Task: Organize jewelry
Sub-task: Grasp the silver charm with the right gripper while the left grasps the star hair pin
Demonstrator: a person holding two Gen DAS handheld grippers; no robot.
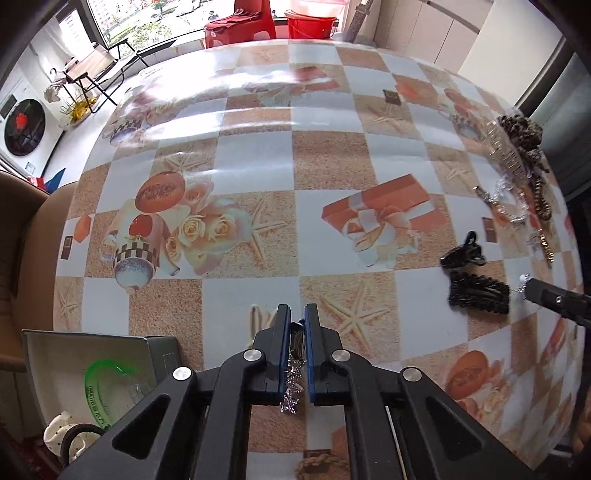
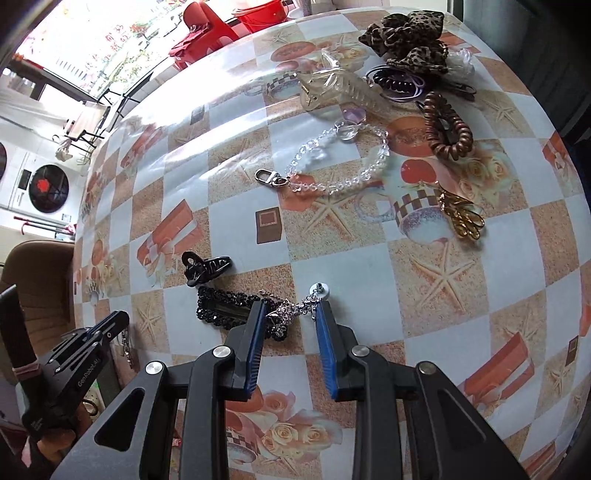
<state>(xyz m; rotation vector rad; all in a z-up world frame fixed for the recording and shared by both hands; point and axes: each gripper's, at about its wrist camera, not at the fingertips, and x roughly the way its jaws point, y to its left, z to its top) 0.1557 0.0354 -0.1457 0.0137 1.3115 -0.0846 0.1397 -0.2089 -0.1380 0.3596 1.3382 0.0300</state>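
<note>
My left gripper [image 1: 297, 314] points down at the table, shut on a silver sparkly chain piece [image 1: 293, 373] that hangs between its blue pads. In the right wrist view this left gripper [image 2: 114, 321] is at the lower left with the chain [image 2: 127, 347] dangling under it. My right gripper [image 2: 290, 302] is closed on a silver rhinestone earring [image 2: 286, 314], which spans the narrow gap between its fingertips. The earring's stud [image 2: 319, 290] sticks out past the right tip. Just to the left lie a black beaded clip [image 2: 221, 310] and a black claw clip [image 2: 205, 269].
A grey box [image 1: 92, 347] at the lower left holds a green bangle [image 1: 99, 384]. On the patterned tablecloth [image 2: 424, 295] lie a crystal bead strap [image 2: 332, 162], a clear claw clip [image 2: 343, 88], a copper spiral tie [image 2: 447, 129], a gold piece [image 2: 461, 218] and a leopard scrunchie [image 2: 406, 33].
</note>
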